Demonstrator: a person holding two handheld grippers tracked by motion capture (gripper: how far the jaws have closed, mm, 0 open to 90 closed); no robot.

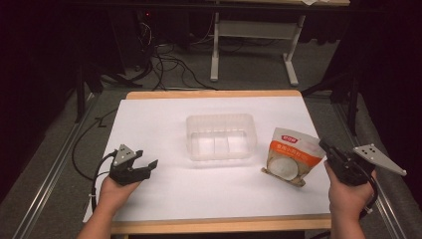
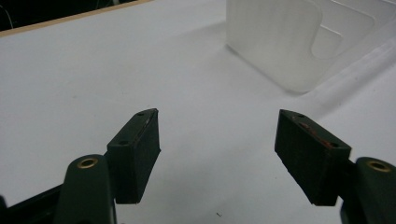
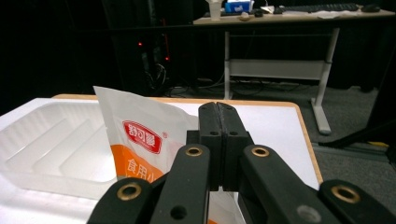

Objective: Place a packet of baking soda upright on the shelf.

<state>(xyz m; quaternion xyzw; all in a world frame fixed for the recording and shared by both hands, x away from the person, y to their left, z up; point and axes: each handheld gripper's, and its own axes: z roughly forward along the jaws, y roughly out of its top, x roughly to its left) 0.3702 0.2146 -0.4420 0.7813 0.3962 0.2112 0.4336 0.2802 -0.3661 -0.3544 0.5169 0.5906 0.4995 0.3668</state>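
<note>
White tabletop (image 1: 164, 189): our orange-and-white snack pouch (image 1: 291, 155) stands just right of the clear plastic tray (image 1: 220, 137). Right gripper (image 1: 326, 147) is pinched closed beside it, left gripper (image 1: 148, 165) gapes empty. We'd spread those jaws before pinching the pouch's top edge.

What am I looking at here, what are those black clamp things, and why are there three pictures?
A person sits at a table covered in white, holding a hand-held two-jaw gripper in each hand. The high view looks down from above. The other two pictures come from cameras riding on the grippers, looking along their black jaws. The left gripper rests low over the white surface with its jaws wide apart and nothing between them. The right gripper has its jaws pressed together, just behind the snack pouch; whether it grips the pouch's edge I cannot tell. That orange and white pouch stands at the right. In the middle sits a clear plastic tray, which looks empty.
</note>
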